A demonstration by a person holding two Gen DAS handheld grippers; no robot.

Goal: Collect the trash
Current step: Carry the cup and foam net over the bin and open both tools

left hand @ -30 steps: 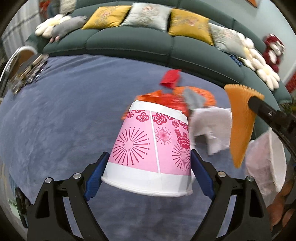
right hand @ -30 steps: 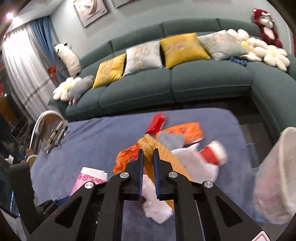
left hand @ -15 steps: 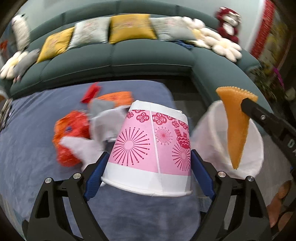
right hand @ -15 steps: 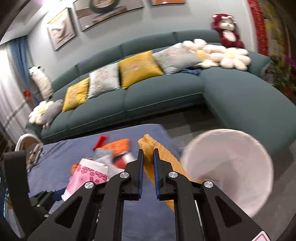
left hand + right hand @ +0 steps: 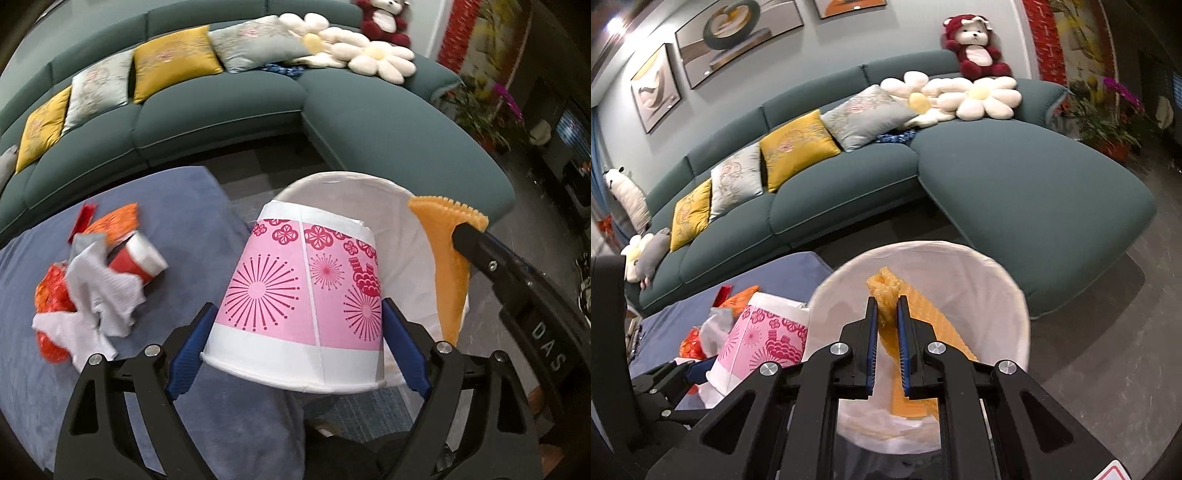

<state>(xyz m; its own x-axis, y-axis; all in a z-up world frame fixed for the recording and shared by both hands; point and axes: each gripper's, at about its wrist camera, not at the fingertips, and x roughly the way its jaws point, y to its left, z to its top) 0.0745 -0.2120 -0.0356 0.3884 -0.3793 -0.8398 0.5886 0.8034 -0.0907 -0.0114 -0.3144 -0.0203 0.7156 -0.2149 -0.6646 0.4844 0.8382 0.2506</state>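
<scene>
Now both jaws, clamping the pink cup [image 5: 306,295] and orange wrapper [image 5: 886,295], have reached the white bin [image 5: 1004,280].

Left gripper [image 5: 295,325] is gripping the pink-and-white paper cup [image 5: 306,295] wide across its lower sides, blue pads [image 5: 190,347] pressing both flanks, cup upside down, rim toward the camera. Right gripper [image 5: 886,325] is pointing steeply down, jaws nearly closed, pinching the orange foam net sleeve [image 5: 890,317] between the blue pads and dangling it.
</scene>
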